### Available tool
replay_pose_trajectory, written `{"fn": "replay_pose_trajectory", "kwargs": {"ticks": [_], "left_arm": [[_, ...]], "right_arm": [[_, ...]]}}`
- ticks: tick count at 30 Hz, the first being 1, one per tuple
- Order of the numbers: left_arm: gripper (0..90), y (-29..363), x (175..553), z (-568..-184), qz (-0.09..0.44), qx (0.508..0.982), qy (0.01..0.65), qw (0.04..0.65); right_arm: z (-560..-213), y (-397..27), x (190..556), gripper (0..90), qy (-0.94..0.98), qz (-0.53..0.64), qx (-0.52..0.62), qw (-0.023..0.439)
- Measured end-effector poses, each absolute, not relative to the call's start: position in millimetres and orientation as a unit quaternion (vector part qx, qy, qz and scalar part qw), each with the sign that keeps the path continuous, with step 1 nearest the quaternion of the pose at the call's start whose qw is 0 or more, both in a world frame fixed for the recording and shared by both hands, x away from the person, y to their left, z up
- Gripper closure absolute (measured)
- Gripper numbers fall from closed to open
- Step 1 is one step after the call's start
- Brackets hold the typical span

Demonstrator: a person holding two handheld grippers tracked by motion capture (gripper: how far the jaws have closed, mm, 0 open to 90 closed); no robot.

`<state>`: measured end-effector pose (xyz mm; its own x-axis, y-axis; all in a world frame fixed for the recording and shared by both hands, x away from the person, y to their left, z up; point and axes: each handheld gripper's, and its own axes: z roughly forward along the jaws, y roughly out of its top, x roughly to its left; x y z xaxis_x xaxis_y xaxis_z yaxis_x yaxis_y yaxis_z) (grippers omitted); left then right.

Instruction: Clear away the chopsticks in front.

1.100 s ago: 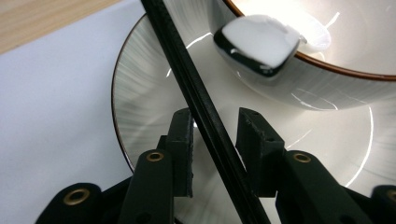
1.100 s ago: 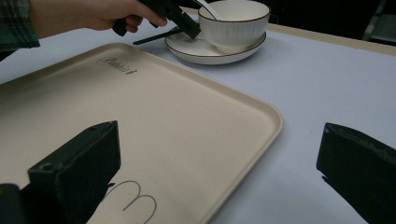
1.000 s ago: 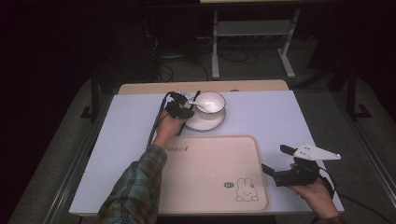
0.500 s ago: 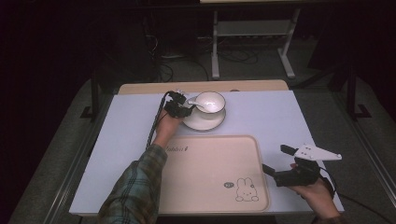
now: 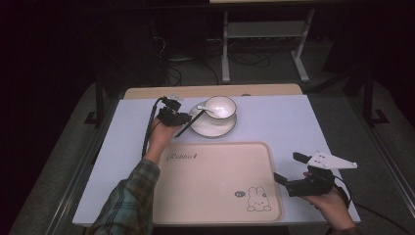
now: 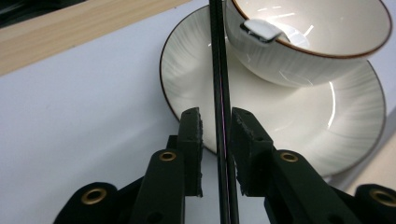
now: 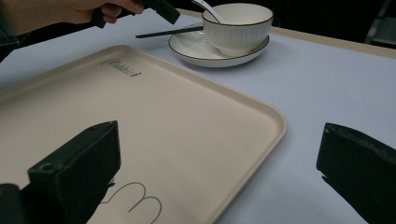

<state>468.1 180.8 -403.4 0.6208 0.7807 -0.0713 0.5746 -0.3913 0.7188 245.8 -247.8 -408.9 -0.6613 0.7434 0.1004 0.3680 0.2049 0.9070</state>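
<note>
Black chopsticks [image 5: 188,125] lean with their far end on the rim of a white saucer [image 5: 215,128]. A white bowl [image 5: 222,108] with a white spoon [image 5: 202,107] stands on that saucer. My left gripper [image 5: 187,118] hovers just left of the saucer. In the left gripper view its jaws are slightly apart around the chopsticks [image 6: 220,70], with a gap showing beside them. In the right gripper view the chopsticks [image 7: 168,32] lie below the left gripper [image 7: 161,8]. My right gripper [image 5: 286,167] is open at the right edge of the beige rabbit tray [image 5: 215,181].
The pale table [image 5: 293,122] has a wooden strip [image 5: 210,91] along its far edge. A metal stand [image 5: 264,29] and cables sit on the dark floor behind. The tray [image 7: 163,102] has nothing on it.
The left gripper has drawn back to the left, away from the bowl. The chopsticks, earlier pointing up at the bowl, now rest slanted on the saucer rim. The right gripper has not moved.
</note>
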Motion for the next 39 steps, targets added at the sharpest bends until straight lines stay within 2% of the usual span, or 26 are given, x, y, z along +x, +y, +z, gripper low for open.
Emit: {"fn": "replay_pose_trajectory", "kwargs": {"ticks": [39], "left_arm": [[84.9, 191.1, 467.7, -429.5, 0.101, 0.817, 0.439, 0.359]], "right_arm": [[-410.9, -246.9, 247.0, 0.0, 0.755, 0.51, 0.37, 0.18]]}}
